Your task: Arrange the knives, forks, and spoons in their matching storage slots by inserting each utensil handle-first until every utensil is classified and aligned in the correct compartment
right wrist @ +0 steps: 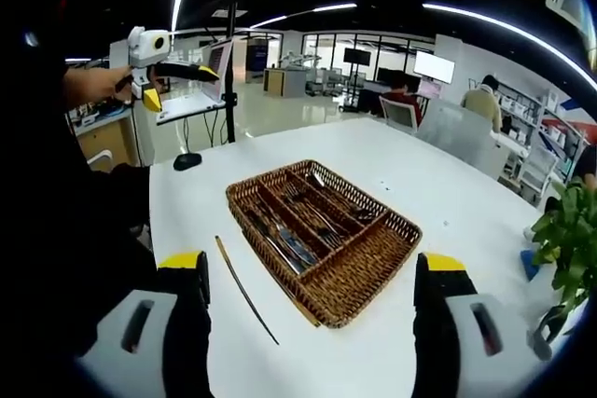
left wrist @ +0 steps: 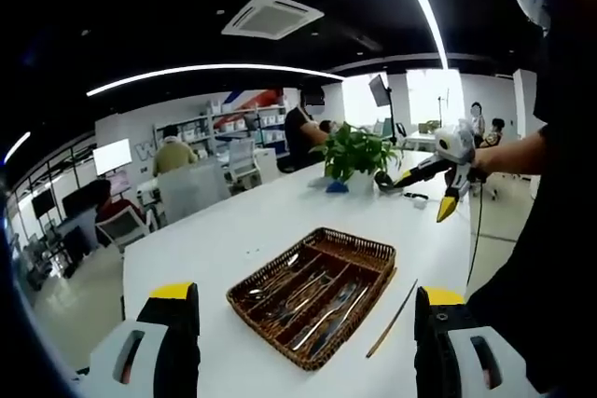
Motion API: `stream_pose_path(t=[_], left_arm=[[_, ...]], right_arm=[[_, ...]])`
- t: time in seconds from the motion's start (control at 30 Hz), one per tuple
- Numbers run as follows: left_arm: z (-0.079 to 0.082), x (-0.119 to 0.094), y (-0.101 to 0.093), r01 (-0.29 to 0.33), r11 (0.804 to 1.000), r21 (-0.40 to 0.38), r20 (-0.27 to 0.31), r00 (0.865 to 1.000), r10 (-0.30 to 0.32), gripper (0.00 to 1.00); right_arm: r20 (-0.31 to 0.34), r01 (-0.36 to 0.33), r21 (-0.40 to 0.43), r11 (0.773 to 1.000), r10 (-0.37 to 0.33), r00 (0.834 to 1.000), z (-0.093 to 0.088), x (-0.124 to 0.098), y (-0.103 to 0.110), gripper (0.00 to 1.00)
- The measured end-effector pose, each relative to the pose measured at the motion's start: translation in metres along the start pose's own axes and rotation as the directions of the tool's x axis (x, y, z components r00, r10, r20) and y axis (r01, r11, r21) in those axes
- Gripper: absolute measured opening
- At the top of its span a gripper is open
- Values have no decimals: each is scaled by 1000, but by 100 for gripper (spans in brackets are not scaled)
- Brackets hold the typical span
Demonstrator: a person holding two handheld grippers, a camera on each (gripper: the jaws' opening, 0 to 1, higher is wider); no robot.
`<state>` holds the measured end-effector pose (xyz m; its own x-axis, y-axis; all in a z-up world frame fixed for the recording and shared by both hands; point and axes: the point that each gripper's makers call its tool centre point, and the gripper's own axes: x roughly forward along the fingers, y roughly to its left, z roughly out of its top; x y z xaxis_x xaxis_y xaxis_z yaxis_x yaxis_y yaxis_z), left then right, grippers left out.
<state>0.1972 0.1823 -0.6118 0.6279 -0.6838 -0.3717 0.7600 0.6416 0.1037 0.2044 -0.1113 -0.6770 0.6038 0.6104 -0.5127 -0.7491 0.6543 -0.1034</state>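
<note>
Wicker tray point(left wrist: 373, 247) w/ cutlery point(left wrist: 312, 297) sits on white desk point(left wrist: 233, 230); thin stick point(left wrist: 392, 319) beside it. Both hand-held grippers, left point(left wrist: 303, 342) & right point(right wrist: 312, 323), wide open, empty.

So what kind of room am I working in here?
Most likely an open-plan office or lab: a long white table holding the wicker cutlery tray, shelving along the wall, a ceiling air-conditioning unit, and people at desks behind.

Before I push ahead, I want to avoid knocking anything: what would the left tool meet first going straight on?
Probably the wicker tray holding cutlery, dead ahead between the open left tool jaws. The thin stick lies just right of that line. Depth is uncertain.
</note>
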Motion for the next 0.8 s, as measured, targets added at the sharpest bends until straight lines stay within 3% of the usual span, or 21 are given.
stream_pose_path(t=[0.3,0.8], left_arm=[[-4,-2,8,-30,999,-11,-9,1000,30,100],[-5,-4,-6,-8,1000,5,-38,999,9,100]], right_arm=[[-26,-14,-3,1000,14,1000,-9,7,3,91],[-29,-21,-23,999,21,999,-19,11,3,85]])
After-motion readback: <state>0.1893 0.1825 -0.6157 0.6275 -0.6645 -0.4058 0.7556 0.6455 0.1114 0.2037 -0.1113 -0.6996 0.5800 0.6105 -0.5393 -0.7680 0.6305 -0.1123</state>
